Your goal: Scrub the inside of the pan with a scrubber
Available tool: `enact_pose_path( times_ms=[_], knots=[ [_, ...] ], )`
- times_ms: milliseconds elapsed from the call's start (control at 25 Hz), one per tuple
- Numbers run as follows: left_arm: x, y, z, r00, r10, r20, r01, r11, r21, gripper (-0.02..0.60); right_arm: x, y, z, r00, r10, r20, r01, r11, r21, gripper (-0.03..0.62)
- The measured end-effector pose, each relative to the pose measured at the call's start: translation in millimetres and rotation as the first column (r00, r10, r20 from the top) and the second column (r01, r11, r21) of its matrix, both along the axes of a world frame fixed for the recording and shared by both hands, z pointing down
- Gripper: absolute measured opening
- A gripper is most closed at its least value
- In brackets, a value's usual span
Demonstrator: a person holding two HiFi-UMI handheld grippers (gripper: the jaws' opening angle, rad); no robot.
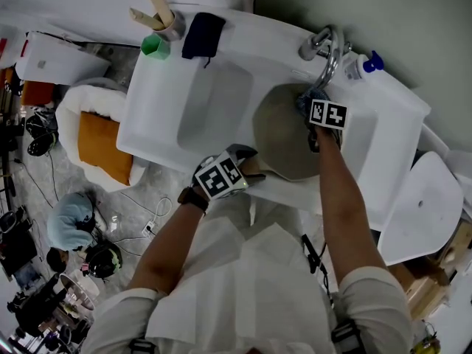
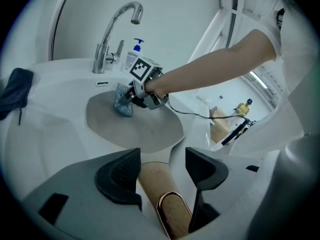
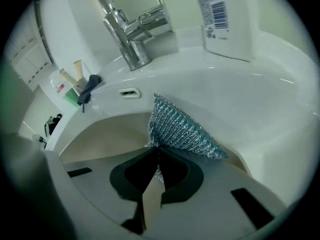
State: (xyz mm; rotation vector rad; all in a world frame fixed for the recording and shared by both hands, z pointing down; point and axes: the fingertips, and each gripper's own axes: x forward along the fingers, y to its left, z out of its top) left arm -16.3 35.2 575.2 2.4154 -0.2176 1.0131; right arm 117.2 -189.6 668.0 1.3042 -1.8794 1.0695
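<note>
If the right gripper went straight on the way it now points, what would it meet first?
The right gripper, shut on a sparkly teal mesh scrubber, would likely push that into the round beige pan's far rim, then the white sink wall; depth is unclear.

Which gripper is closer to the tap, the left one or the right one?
Right. The right gripper holds the scrubber in the pan, just below the tap. The left gripper grips the pan handle at the front edge of the sink.
</note>
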Motion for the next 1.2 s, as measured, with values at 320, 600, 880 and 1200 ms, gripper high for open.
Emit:
enact_pose_path(
  times_ms=[320,600,880,1200],
  knots=[
    [0.4,0.0,-0.3,1.000,0.007,0.001,-0.007,1.000,0.001,0.288,-10.2,7.9,11.7,1.000,-0.021,0.001,0.021,0.999,-0.033,0.015],
    [-0.4,-0.5,0.3,1.000,0.005,0.000,-0.005,1.000,0.002,0.287,-76.0,38.5,15.5,0.956,-0.270,0.118,0.282,0.953,-0.107,0.015],
    [-0.2,-0.6,-0.3,1.000,0.006,-0.001,-0.006,1.000,-0.001,0.285,-111.7,123.1,8.8,0.782,-0.575,0.238,0.619,0.760,-0.197,0.015],
    [-0.3,0.3,0.1,1.000,0.012,0.004,-0.012,1.000,0.004,0.285,-68.9,198.7,8.5,0.522,-0.824,0.221,0.821,0.415,-0.392,0.015]
  ],
)
